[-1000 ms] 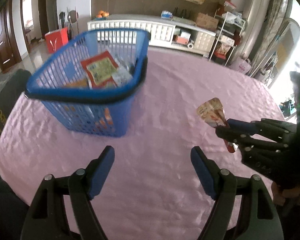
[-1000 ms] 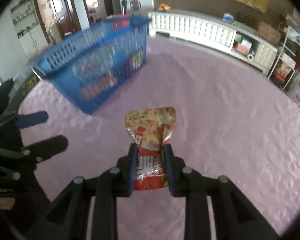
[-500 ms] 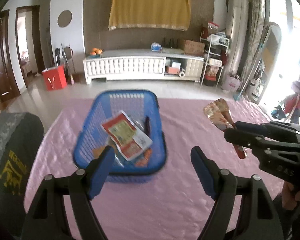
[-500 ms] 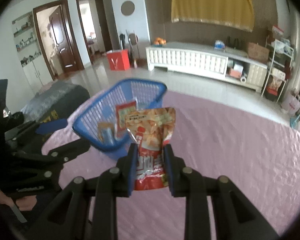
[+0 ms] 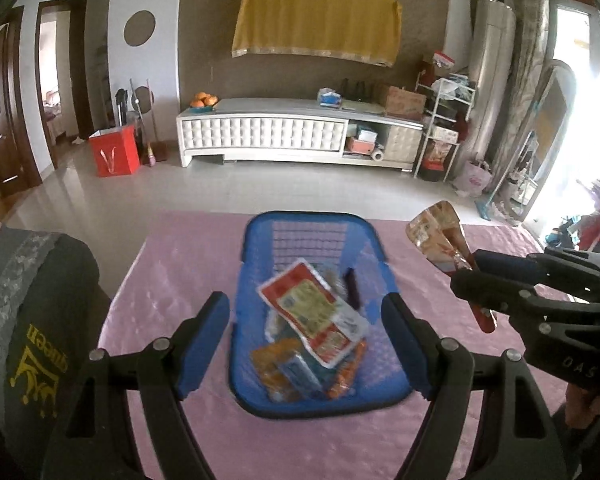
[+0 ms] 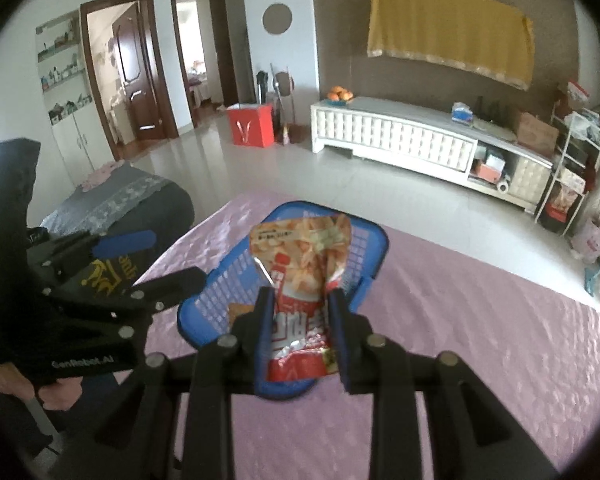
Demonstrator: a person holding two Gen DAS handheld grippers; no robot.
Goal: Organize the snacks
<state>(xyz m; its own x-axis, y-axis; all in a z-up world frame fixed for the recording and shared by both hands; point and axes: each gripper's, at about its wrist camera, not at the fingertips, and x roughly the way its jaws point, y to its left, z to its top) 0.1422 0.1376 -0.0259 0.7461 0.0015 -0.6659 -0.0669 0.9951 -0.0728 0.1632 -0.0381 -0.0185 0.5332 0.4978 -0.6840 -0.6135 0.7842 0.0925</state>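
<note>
Your right fingers [image 6: 302,326] pinch the red snack pouch [image 6: 300,276] upright above the blue basket [image 5: 260,400]; your left fingers [image 5: 306,344] hang wide apart, empty. Since a second ago both have risen, the basket now below on the pink table [image 5: 172,264]. Packets [image 5: 314,316] fill it

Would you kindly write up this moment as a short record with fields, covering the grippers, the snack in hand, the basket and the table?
left gripper: open, nothing between its fingers
right gripper: shut on the snack bag
snack bag: red and orange pouch, upright, held by its lower end
blue basket: on the table, already holds several snack packets
top packet in basket: red-edged, lying tilted
table: covered with a pink cloth
</note>
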